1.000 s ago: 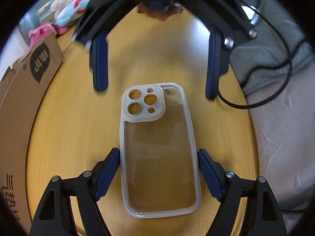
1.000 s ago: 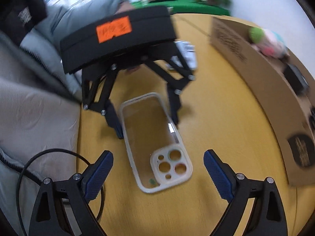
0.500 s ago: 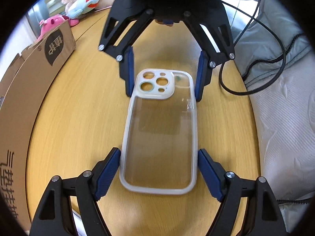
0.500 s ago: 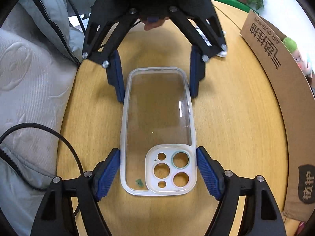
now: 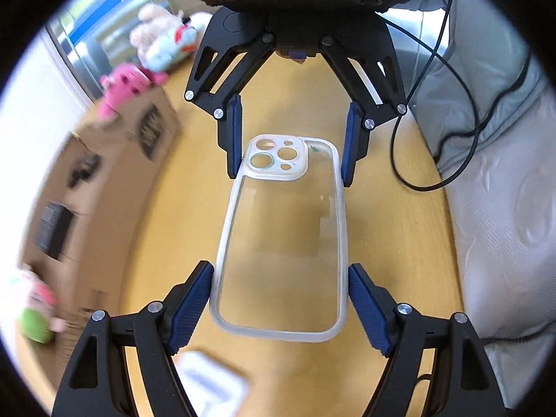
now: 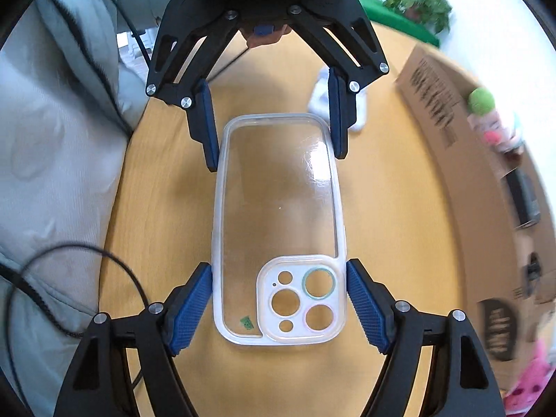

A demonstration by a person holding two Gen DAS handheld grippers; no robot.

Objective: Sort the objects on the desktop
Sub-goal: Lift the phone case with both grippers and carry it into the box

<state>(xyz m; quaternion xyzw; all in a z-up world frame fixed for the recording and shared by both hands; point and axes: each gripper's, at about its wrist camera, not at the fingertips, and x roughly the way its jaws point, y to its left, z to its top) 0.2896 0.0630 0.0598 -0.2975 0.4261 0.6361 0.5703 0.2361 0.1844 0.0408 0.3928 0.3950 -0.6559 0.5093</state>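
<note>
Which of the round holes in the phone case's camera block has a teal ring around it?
On the clear phone case, it is the large camera hole nearest the case's corner; the other large holes lack teal.

Wooden table [image 5: 392, 229] — cardboard box [image 5: 104, 187], white packet [image 5: 212, 382]

Both views are bright and evenly lit. Fisheye distortion bends straight lines toward a black circular border. A white glare patch sits on the clear phone case [image 6: 321, 168] in the right wrist view. Motion blur smears the cardboard box [image 5: 104, 187] and plush toys [image 5: 156, 48]; the center remains sharp. Shadows on the table [image 5: 382, 208] are faint.
</note>
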